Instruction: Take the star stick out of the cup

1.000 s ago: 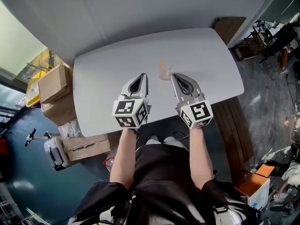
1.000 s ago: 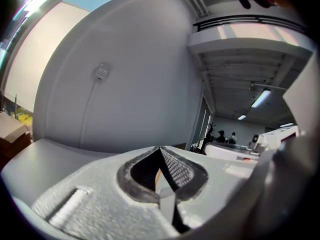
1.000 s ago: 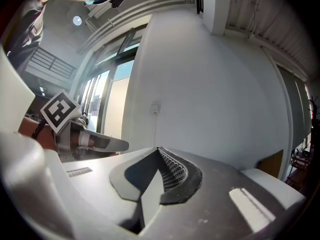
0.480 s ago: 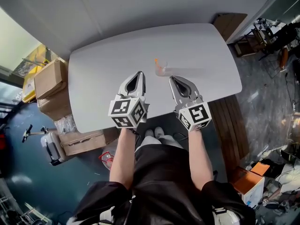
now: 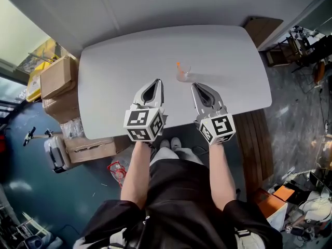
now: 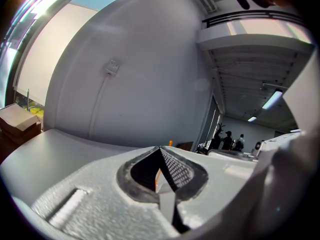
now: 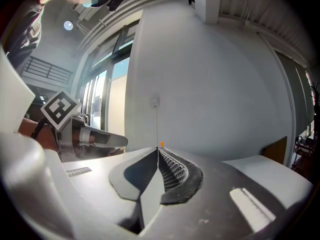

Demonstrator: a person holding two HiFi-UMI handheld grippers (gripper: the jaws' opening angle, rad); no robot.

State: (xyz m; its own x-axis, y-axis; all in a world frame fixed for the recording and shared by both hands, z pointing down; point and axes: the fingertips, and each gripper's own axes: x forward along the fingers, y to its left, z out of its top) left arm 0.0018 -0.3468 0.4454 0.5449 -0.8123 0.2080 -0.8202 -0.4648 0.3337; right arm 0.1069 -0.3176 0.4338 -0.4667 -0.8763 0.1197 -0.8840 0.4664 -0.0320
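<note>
A small clear cup point(image 5: 182, 75) stands near the middle of the pale grey table point(image 5: 119, 66), with an orange star stick point(image 5: 178, 66) upright in it. My left gripper point(image 5: 157, 81) hovers just left of the cup and nearer to me, shut with nothing held. My right gripper point(image 5: 194, 85) sits just right of the cup, also shut and empty. In the left gripper view the stick's orange tip point(image 6: 170, 143) shows just past the closed jaws. In the right gripper view the orange star point(image 7: 162, 144) peeks over the jaw tips, and the left gripper point(image 7: 100, 139) shows at the left.
Cardboard boxes point(image 5: 58, 85) are stacked on the floor off the table's left edge. A wooden panel point(image 5: 258, 144) lies by the right corner. The person's legs stand at the table's near edge. A white wall point(image 6: 140, 84) rises behind the table.
The head camera has swayed a little. Both grippers stay shut at the same places on either side of the cup, which has not moved.
</note>
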